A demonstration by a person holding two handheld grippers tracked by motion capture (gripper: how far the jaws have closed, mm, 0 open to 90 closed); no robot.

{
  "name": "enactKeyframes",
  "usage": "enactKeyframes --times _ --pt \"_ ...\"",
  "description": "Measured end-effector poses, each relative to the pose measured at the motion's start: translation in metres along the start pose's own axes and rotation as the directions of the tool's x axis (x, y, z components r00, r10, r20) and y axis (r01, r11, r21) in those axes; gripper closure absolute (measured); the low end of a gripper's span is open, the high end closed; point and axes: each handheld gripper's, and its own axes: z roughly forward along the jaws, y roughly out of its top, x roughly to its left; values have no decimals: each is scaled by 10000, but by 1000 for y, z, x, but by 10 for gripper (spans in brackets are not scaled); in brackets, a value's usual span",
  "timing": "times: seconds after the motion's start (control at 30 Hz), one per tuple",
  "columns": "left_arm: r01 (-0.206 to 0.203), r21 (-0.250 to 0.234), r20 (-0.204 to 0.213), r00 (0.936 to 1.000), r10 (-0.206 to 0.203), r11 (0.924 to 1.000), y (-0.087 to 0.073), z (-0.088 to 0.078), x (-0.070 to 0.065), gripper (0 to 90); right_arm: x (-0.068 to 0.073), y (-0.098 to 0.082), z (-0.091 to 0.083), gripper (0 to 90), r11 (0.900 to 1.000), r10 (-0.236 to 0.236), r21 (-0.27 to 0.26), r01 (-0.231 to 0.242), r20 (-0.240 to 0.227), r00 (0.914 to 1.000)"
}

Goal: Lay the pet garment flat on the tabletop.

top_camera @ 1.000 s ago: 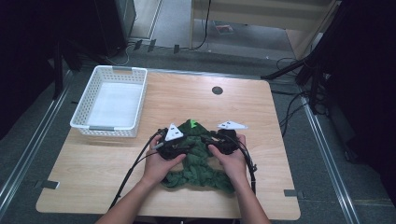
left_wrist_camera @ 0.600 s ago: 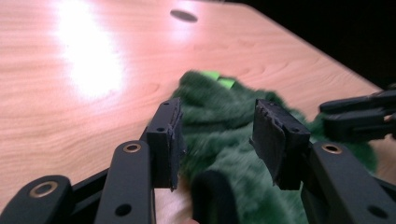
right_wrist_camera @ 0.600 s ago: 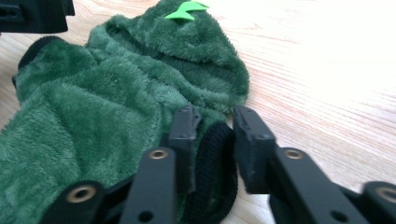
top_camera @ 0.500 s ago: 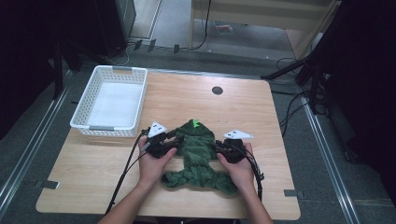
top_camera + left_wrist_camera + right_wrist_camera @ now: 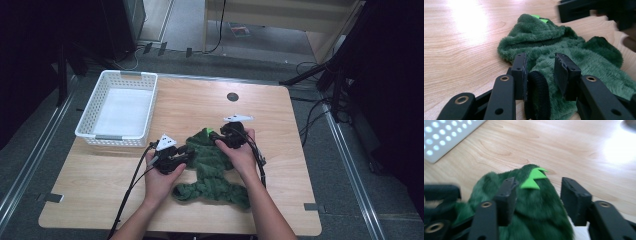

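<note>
A green fuzzy hooded garment (image 5: 214, 172) lies on the wooden table (image 5: 280, 165), hood pointing away from me. Light green spikes (image 5: 534, 178) sit on the hood. My left gripper (image 5: 184, 154) is at the garment's left side. In the left gripper view (image 5: 540, 65) its jaws stand apart around a dark ribbed cuff (image 5: 537, 92), which rests against the left pad. My right gripper (image 5: 216, 136) is over the hood (image 5: 202, 140). In the right gripper view (image 5: 537, 187) its jaws stand wide, straddling the hood (image 5: 529, 205) without pinching it.
A white perforated basket (image 5: 100, 135) stands at the table's back left, lined with a white sheet; its corner (image 5: 441, 137) appears in the right gripper view. A dark round grommet (image 5: 232, 96) sits near the far edge. Cables trail from both grippers toward me.
The hands spread apart from the garment's middle. The right gripper then moved in and away from me onto the hood, while the left stayed at the left sleeve. The garment now lies longer toward me.
</note>
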Motion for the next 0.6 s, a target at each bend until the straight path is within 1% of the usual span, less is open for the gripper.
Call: enactKeyframes --times 0.03,0.07,0.1,0.13,0.17,0.2,0.23,0.27,0.3,0.33,0.37,0.43,0.47,0.5,0.57,0.6 --pt "1 3 27 10000 -1 10000 0 0 0 638 -1 2 9 433 9986 -6 521 12 -130 9999" --pt "5 15 37 10000 -5 10000 0 0 0 640 -1 3 15 434 9956 -11 935 18 -70 10000" --pt "29 45 61 10000 -29 10000 0 0 0 641 0 3 20 464 9943 -200 1051 180 184 9996" --pt "86 82 102 9999 -87 9999 0 1 1 642 1 3 23 489 9940 -176 1086 144 290 9994" --pt "81 161 129 9999 -83 9998 0 1 1 642 1 3 25 519 9933 -188 1142 155 276 9994" --pt "64 235 159 9999 -68 9997 1 2 1 641 1 3 27 618 9937 -218 1106 186 278 9994" --pt "-4 317 154 9999 -1 9995 1 3 0 641 2 2 27 696 9932 -332 1124 294 325 9989" --pt "-103 385 128 9999 98 9992 1 4 -1 640 3 2 28 778 9912 -557 1224 495 478 9973" --pt "-206 448 100 9997 201 9988 1 4 -2 640 3 2 29 827 9899 -732 1259 646 651 9952" --pt "-287 469 57 9996 285 9985 1 4 -3 639 2 2 30 865 9911 -773 1134 702 599 9952" --pt "-333 464 57 9994 331 9984 1 5 -3 639 -1 3 30 890 9935 -697 936 644 544 9961" --pt "-358 475 62 9993 355 9982 0 5 -4 634 -7 5 29 900 9979 -380 540 346 626 9973" --pt "-366 473 61 9993 363 9982 0 5 -4 632 -10 7 28 900 9996 -148 252 130 706 9974" --pt "-384 464 54 9993 381 9982 0 5 -4 630 -12 9 27 900 9999 -61 92 54 825 9966" --pt "-440 456 42 9990 439 9980 0 5 -4 629 -16 12 25 900 9996 94 -259 -65 1112 9937" --pt "-471 461 49 9989 469 9978 0 5 -4 627 -17 13 24 900 9992 61 -410 -12 1200 9928"
